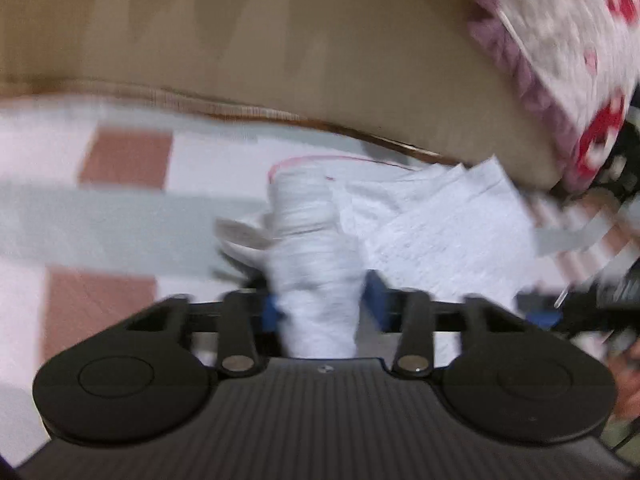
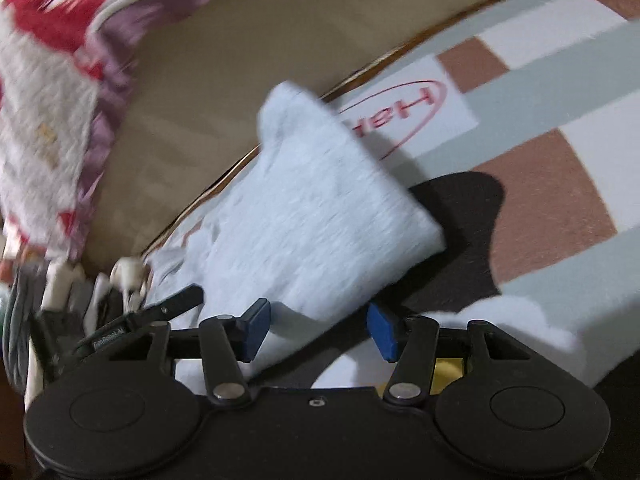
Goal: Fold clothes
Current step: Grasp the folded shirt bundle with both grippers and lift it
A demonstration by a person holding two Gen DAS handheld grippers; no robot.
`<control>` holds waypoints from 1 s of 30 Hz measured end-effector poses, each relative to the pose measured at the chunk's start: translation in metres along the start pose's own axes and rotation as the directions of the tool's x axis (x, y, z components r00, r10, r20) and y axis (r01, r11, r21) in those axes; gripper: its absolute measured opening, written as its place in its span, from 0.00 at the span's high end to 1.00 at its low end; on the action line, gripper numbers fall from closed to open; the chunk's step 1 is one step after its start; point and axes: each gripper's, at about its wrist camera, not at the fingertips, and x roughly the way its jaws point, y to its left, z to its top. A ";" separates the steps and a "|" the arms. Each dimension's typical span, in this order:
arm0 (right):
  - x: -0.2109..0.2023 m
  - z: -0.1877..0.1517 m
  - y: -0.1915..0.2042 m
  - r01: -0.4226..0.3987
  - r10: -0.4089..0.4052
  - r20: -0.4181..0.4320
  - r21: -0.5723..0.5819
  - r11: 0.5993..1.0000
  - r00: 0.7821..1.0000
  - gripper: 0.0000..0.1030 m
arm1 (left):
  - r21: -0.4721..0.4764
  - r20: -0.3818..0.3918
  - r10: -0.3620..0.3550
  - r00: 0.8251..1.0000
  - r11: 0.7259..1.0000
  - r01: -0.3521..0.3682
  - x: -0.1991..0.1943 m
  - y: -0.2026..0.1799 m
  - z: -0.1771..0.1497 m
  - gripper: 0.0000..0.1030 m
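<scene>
1. White garment (image 1: 320,264) bunched into a thick roll between the blue pads (image 1: 272,314) of the left gripper (image 1: 322,312); pads pressing on both sides of the roll, pinching it.
2. Rest of the same white cloth spread to the right over the checked bedsheet (image 1: 120,216), close under the tan headboard (image 1: 280,40).
3. In the right wrist view, white garment (image 2: 320,208) draped as a broad flap above the right gripper (image 2: 318,330); its blue pads (image 2: 256,330) spread wide, lower edge of the flap lying between them; cannot tell whether either pad touches the cloth.
4. Bedsheet (image 2: 560,120) in white, grey and brown squares, with a red oval logo (image 2: 404,114) partly covered by the garment.
5. Red-and-white patterned blanket (image 2: 48,100) bunched at the far left, against the headboard (image 2: 240,60).
6. Heavy motion blur in both views.
</scene>
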 end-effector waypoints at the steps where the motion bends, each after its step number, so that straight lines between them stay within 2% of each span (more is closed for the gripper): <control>1: 0.000 0.000 -0.002 0.002 -0.003 0.019 0.022 1.000 1.000 0.41 | 0.051 0.026 0.029 0.999 0.998 -0.030 -0.003 -0.009 -0.002 0.74; 3: 0.000 0.001 -0.002 0.005 -0.006 0.035 0.017 1.000 0.999 0.41 | 0.148 0.080 0.081 0.993 0.985 -0.093 -0.008 -0.026 -0.007 0.75; 6: 0.000 -0.001 0.002 0.022 -0.021 0.046 -0.030 0.999 0.999 0.41 | 0.207 0.113 0.147 0.983 0.964 -0.168 -0.007 -0.043 -0.011 0.73; 9: -0.005 -0.007 0.005 0.033 -0.031 0.044 -0.048 0.998 0.999 0.39 | 0.152 0.063 0.146 0.987 0.976 -0.154 0.000 -0.032 -0.006 0.67; 12: -0.008 -0.008 0.002 0.027 -0.025 0.041 -0.057 0.998 0.999 0.39 | -0.028 0.029 0.047 0.998 0.999 -0.046 0.001 -0.003 -0.002 0.54; 13: -0.007 -0.007 0.000 0.019 -0.016 0.046 -0.045 0.999 0.999 0.38 | -0.100 0.019 0.006 1.000 0.995 -0.004 0.004 0.009 -0.001 0.44; 14: -0.006 -0.005 -0.002 0.010 -0.008 0.052 -0.032 0.999 0.999 0.38 | -0.175 0.039 -0.053 0.998 0.983 0.059 0.007 0.020 -0.002 0.32; 16: -0.002 0.003 -0.005 -0.001 0.000 0.069 0.004 1.000 0.998 0.36 | -0.341 0.126 -0.180 0.976 0.915 0.213 0.009 0.041 -0.009 0.16; 17: 0.002 0.007 -0.004 0.001 -0.002 0.072 0.009 1.000 0.997 0.33 | -0.398 0.149 -0.201 0.968 0.884 0.244 0.010 0.047 -0.012 0.18; 18: 0.006 0.012 -0.001 0.009 -0.009 0.070 0.001 1.000 0.998 0.32 | -0.408 0.151 -0.207 0.967 0.878 0.252 0.010 0.048 -0.012 0.20; 19: 0.010 0.017 0.005 0.025 -0.023 0.068 -0.021 0.999 0.997 0.29 | -0.366 0.125 -0.181 0.976 0.906 0.215 0.010 0.042 -0.011 0.41; 20: 0.015 0.022 0.011 0.045 -0.041 0.068 -0.051 0.998 0.997 0.26 | -0.320 0.100 -0.152 0.983 0.931 0.177 0.010 0.037 -0.009 0.77; 21: 0.020 0.026 0.016 0.061 -0.056 0.072 -0.074 0.995 0.996 0.24 | -0.244 0.088 -0.089 0.992 0.964 0.108 0.009 0.028 -0.009 0.77; 22: 0.024 0.030 0.021 0.077 -0.070 0.081 -0.093 0.993 0.994 0.23 | -0.177 0.107 -0.054 0.993 0.982 0.073 0.003 0.015 -0.008 0.79; 24: 0.029 0.034 0.032 0.114 -0.095 0.118 -0.165 0.980 0.988 0.37 | -0.042 0.152 0.011 0.988 0.999 -0.005 -0.007 -0.009 -0.008 0.80; 25: 0.029 0.034 0.040 0.138 -0.107 0.142 -0.228 0.964 0.984 0.50 | 0.024 0.177 0.041 0.983 0.999 -0.046 -0.013 -0.021 -0.008 0.81; 26: 0.027 0.033 0.049 0.160 -0.115 0.163 -0.299 0.941 0.980 0.57 | 0.088 0.204 0.068 0.976 0.992 -0.088 -0.018 -0.033 -0.008 0.81; 27: 0.024 0.031 0.058 0.177 -0.116 0.182 -0.365 0.914 0.976 0.58 | 0.124 0.232 0.071 0.970 0.987 -0.102 -0.024 -0.043 -0.007 0.81; 28: 0.020 0.028 0.065 0.188 -0.114 0.201 -0.405 0.895 0.973 0.60 | 0.117 0.229 0.067 0.971 0.989 -0.095 -0.027 -0.046 -0.004 0.81; 30: 0.009 0.029 0.070 0.191 -0.104 0.224 -0.409 0.892 0.969 0.60 | 0.100 0.223 0.057 0.973 0.992 -0.081 -0.033 -0.050 0.002 0.81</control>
